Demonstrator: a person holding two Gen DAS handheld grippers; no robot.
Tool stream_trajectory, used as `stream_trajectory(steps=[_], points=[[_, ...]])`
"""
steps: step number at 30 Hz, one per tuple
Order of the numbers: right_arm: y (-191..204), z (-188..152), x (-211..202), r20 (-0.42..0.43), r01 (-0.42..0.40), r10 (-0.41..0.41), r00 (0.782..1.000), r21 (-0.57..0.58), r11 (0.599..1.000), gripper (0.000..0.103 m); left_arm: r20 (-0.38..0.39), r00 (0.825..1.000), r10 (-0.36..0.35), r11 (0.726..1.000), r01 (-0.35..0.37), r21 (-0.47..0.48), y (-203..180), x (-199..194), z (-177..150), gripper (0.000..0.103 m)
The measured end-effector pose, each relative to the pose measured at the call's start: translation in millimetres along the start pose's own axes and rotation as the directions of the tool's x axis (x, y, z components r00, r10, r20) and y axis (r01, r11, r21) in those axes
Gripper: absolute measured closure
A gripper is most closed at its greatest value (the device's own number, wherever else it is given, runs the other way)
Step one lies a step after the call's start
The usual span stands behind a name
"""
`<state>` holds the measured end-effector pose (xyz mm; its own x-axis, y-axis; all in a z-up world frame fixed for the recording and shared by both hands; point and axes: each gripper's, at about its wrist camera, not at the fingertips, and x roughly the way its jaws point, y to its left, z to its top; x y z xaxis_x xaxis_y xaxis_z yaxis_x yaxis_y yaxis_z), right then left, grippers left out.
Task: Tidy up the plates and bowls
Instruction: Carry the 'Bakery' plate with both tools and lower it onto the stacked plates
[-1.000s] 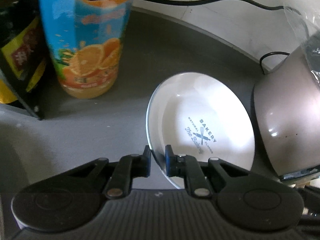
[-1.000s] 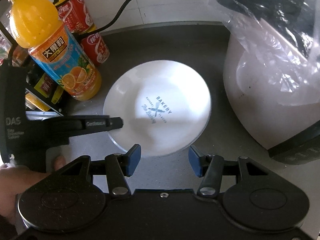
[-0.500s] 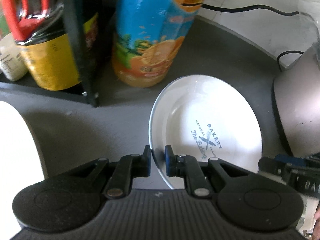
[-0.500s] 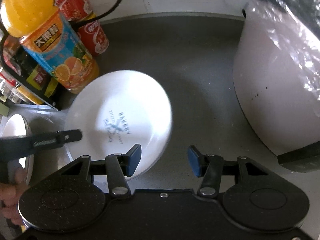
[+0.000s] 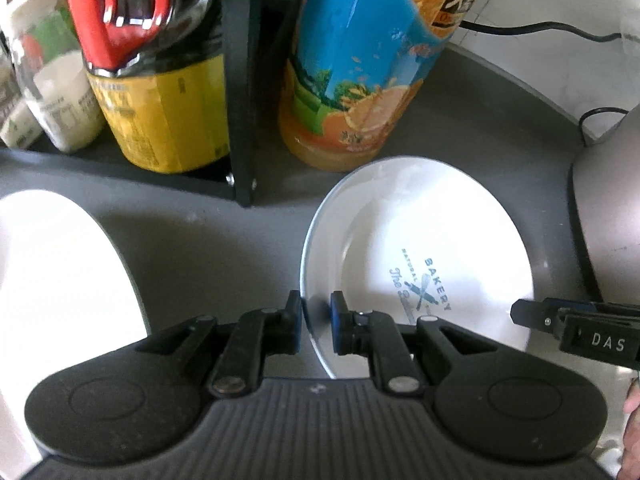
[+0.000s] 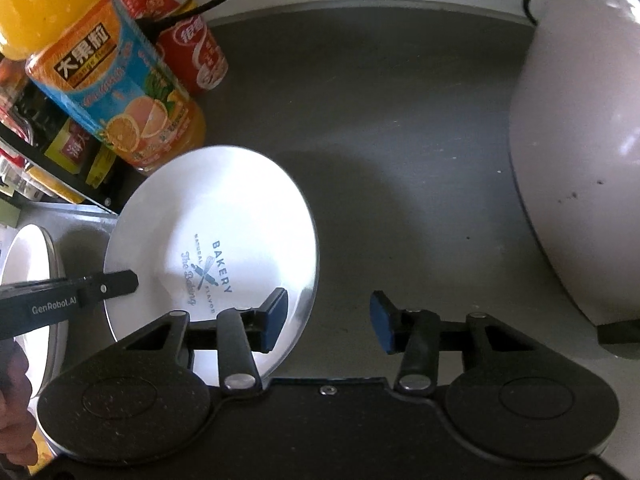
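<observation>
Item: white bakery plate [image 5: 416, 256], rim pinched by left gripper [image 5: 316, 320] fingers, carried above the table [image 6: 400, 128] toward another plate [image 5: 56, 272], presumably for stacking; right gripper [image 6: 328, 320] empty, closing.

Your right gripper [image 6: 327, 320] points down at the dark grey countertop [image 6: 380, 120], jaws closing with nothing between them. The left gripper [image 6: 120, 283] pinches the rim of the white printed ceramic plate [image 6: 224, 232], beside the orange juice bottle [image 6: 116, 92].
</observation>
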<state>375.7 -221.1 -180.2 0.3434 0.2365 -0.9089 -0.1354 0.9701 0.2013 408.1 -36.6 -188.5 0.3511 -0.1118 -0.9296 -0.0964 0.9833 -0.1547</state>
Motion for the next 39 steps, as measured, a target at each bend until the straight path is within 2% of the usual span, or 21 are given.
stream_trajectory(steps=[9,11,13,15,19,23,29,39], points=[[1,8,8,-0.025,-0.003,0.003,1.0,0.0,1.0,0.064,0.018,0.999,0.038,0.999,-0.038,-0.001,-1,0,7,0.09],[3,11,8,-0.02,-0.001,0.001,1.0,-0.002,1.0,0.069,0.038,0.998,0.055,0.998,-0.056,0.006,-2,-3,8,0.09],[5,15,8,-0.023,-0.016,0.016,1.0,-0.009,1.0,0.083,0.047,0.997,0.053,0.998,-0.054,0.014,-3,-4,11,0.089],[8,17,9,-0.03,-0.02,0.02,0.999,-0.026,0.999,0.088,0.025,0.998,0.056,0.998,-0.056,0.013,-5,-2,13,0.091],[5,19,8,-0.031,-0.022,0.022,0.999,-0.014,1.0,0.088,-0.002,1.0,0.025,0.999,-0.025,-0.035,3,-1,18,0.092],[2,22,9,-0.046,-0.034,0.034,0.998,-0.001,0.999,0.089,-0.022,1.0,0.017,1.0,-0.017,-0.025,4,1,20,0.092],[9,22,10,-0.046,-0.008,0.007,0.999,-0.023,1.0,0.088,-0.041,0.999,0.013,0.999,-0.014,-0.029,4,-1,21,0.093],[23,13,-7,-0.005,-0.009,0.009,1.0,-0.057,0.998,0.09,-0.047,0.999,-0.01,0.999,0.008,-0.035,14,-5,16,0.093]])
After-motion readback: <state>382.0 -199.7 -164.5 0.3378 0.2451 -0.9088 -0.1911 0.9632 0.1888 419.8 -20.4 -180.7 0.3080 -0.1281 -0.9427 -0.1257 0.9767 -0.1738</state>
